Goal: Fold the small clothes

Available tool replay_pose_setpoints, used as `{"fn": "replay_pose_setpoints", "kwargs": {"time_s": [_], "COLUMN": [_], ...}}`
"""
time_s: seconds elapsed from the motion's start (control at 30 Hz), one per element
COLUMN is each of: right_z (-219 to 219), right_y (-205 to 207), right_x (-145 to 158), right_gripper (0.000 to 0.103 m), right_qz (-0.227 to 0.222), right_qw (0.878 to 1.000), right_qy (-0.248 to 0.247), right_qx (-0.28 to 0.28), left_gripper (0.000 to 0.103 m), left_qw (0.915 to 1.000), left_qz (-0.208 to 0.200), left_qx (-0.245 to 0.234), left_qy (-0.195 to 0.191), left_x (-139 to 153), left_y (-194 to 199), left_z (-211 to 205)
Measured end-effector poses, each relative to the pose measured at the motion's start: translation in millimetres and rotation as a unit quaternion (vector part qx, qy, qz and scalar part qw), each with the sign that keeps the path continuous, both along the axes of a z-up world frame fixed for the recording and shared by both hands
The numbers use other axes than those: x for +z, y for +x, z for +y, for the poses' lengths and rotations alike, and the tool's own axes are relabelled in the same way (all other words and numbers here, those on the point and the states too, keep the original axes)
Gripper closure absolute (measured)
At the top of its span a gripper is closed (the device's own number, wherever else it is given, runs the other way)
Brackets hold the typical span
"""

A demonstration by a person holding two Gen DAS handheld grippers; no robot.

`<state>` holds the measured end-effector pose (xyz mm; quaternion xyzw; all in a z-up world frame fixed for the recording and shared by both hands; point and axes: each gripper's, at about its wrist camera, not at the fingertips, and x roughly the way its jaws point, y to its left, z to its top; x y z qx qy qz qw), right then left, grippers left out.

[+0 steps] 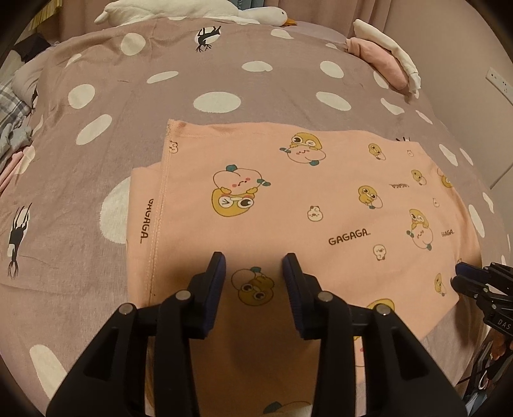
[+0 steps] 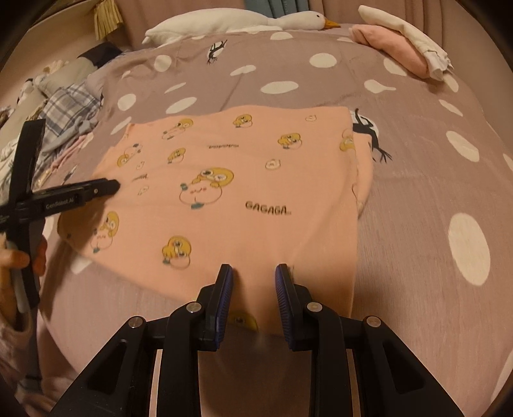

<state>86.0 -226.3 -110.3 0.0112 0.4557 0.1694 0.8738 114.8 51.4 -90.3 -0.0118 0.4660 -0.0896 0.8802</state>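
Two claws, one half-folded pink tee on the bed

Both claws are parked at the near edge of the pink cartoon-print garment (image 1: 304, 199), which lies flat in the middle of the frame on the dotted mauve bedspread (image 1: 128, 80). It looks partly folded already: in the left wrist view a seamed edge runs down its left side with another layer poking out beneath, and in the right wrist view a similar layer shows along the right side. My guess is the sides got tucked in so the piece is a neat rectangle, ready for the next fold away from the person.

The left claw (image 1: 253, 261) sits over the fabric with its jaws partly apart and nothing pinched between the pads, just a printed duck showing through the gap. So it is empty, hovering low over the cloth or resting on it; I can't tell which. The right claw (image 2: 253, 272) is set a bit narrower, over the near hem toward the lower middle of its frame. Fabric runs up between the pads, but I can't tell whether they actually press on it.

Both tools tilt steeply down toward the bed. In the right wrist view the left tool comes in from the left edge, with the person's hand (image 2: 14, 259) wrapped round its handle.

Top right of the frame there's a folded pink and white pile (image 2: 400, 48), probably finished pieces, plus a plush goose (image 2: 256, 21) along the top.
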Motion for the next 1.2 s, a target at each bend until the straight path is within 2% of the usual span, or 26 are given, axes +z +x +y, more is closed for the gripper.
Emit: {"fn": "replay_pose_setpoints", "kwargs": {"time_s": [0.2, 0.33, 0.53, 0.73, 0.9, 1.03, 1.2], "right_z": [-2, -5, -8, -7, -5, 15, 49], "right_y": [-8, -15, -9, 12, 7, 2, 24], "right_x": [1, 10, 21, 1, 6, 23, 34], "right_gripper": [0.076, 0.075, 0.070, 0.070, 0.070, 0.070, 0.070], "right_qz": [0.003, -0.009, -0.034, 0.009, 0.004, -0.045, -0.040], "right_qw": [1.000, 1.000, 0.998, 0.997, 0.997, 0.998, 0.999], "right_qy": [0.003, 0.007, 0.042, 0.033, 0.026, -0.008, 0.029], "right_qx": [-0.006, -0.002, -0.015, -0.063, -0.077, -0.051, 0.004], "left_gripper": [0.062, 0.059, 0.055, 0.055, 0.055, 0.055, 0.055], "left_qw": [1.0000, 0.9999, 0.9999, 0.9996, 0.9986, 0.9980, 0.9970], "left_qz": [0.003, 0.001, 0.002, 0.006, 0.010, 0.008, 0.005], "left_qx": [-0.003, -0.009, -0.001, 0.001, 0.011, 0.015, 0.018], "left_qy": [0.004, 0.007, -0.013, -0.028, -0.050, -0.062, -0.075], "left_x": [2, 2, 0, -3, -2, -3, -4], "left_y": [-10, -27, -53, -69, -76, -77, -78], "left_z": [1, 7, 18, 23, 29, 32, 35]}}
